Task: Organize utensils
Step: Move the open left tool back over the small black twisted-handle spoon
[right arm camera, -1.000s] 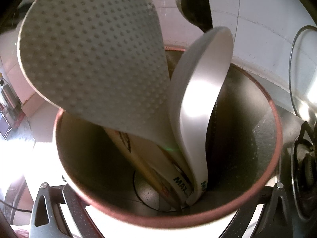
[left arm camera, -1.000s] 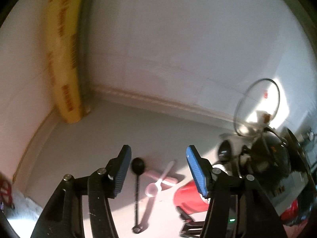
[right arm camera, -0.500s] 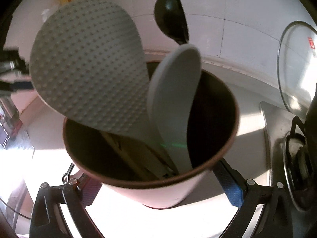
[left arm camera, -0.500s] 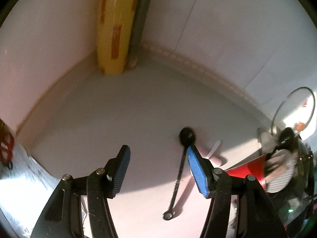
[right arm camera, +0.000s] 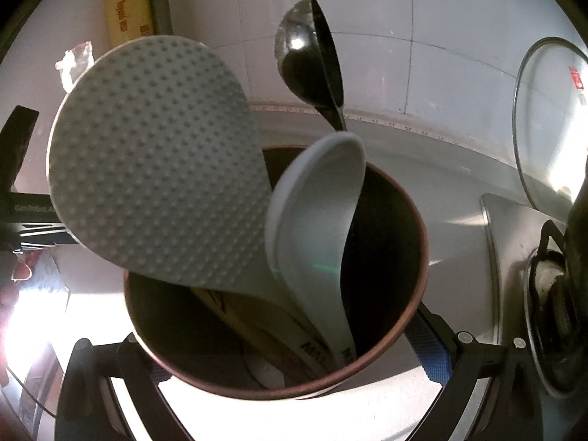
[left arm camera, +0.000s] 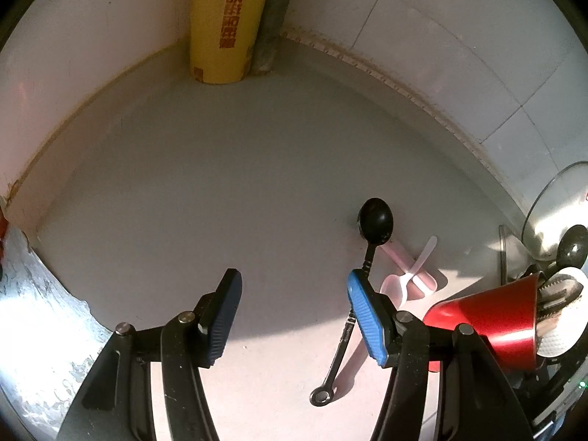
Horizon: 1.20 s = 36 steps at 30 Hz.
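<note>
A black spoon lies on the grey counter; its thin handle runs down behind my left gripper's right pad to a ring end. Beside it lie a clear plastic spoon and a pink one, crossed. My left gripper hangs open just above the counter, nothing between its blue pads. My right gripper is shut on the red cup, whose dark inside holds a dotted white rice paddle, a white spoon and a black ladle.
A yellow roll of wrap stands in the tiled corner. A glass lid leans on the wall at the right, by a stove burner. Crinkled foil covers the counter's left edge.
The left gripper has sunk toward the counter and rolled; the black spoon, earlier between its pads, now sits behind the right pad. The cup has shifted and tilted in the right view.
</note>
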{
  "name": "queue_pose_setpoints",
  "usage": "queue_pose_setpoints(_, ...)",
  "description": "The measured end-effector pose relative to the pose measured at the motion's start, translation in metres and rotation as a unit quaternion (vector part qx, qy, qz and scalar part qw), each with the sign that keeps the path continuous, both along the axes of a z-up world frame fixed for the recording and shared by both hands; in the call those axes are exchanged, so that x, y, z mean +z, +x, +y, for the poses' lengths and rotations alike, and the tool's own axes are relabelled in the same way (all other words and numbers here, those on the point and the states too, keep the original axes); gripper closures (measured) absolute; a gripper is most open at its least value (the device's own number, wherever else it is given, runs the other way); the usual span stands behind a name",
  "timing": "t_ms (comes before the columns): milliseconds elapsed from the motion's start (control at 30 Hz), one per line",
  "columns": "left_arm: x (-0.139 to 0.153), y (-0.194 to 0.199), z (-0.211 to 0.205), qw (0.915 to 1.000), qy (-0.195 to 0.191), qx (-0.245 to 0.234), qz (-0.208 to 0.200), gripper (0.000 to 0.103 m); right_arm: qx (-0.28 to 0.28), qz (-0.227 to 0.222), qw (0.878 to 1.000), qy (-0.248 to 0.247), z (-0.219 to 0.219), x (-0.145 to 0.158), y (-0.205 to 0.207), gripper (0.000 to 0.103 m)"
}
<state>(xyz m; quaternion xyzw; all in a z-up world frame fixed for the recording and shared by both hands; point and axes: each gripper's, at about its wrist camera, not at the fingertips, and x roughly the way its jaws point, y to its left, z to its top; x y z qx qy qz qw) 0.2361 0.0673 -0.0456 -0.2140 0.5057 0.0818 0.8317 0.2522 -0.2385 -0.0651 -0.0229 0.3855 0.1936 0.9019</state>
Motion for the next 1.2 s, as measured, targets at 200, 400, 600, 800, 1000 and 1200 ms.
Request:
queue_pose_setpoints(200, -0.007, 0.005, -0.005, 0.9999, -0.008, -0.002, 0.007, 0.042, 0.006, -0.011, 1.000, 0.004, 0.009, 0.014, -0.002, 0.000)
queue_pose_setpoints(400, -0.007, 0.007, -0.008, 0.9999, -0.008, -0.006, 0.005, 0.042, 0.003, -0.017, 1.000, 0.001, 0.012, 0.022, -0.005, 0.001)
queue_pose_setpoints(600, -0.007, 0.013, -0.009, 0.9999, -0.014, -0.007, 0.003, 0.042, 0.005, -0.013, 1.000, 0.007, 0.011, 0.024, -0.014, 0.011)
queue_pose_setpoints(800, -0.009, 0.026, -0.015, 0.9996, -0.022, -0.018, 0.000, 0.042, -0.004, -0.014, 1.000, 0.004, 0.007, 0.023, -0.018, 0.012)
queue_pose_setpoints(1000, -0.011, 0.046, -0.025, 0.9986, -0.033, -0.041, -0.004, 0.042, -0.031, -0.013, 0.999, 0.002, -0.005, 0.026, -0.022, 0.012)
queue_pose_setpoints(1200, -0.014, 0.068, -0.032, 0.9971, -0.039, -0.065, -0.003, 0.043, -0.057, -0.012, 0.998, 0.000, -0.013, 0.030, -0.030, 0.012)
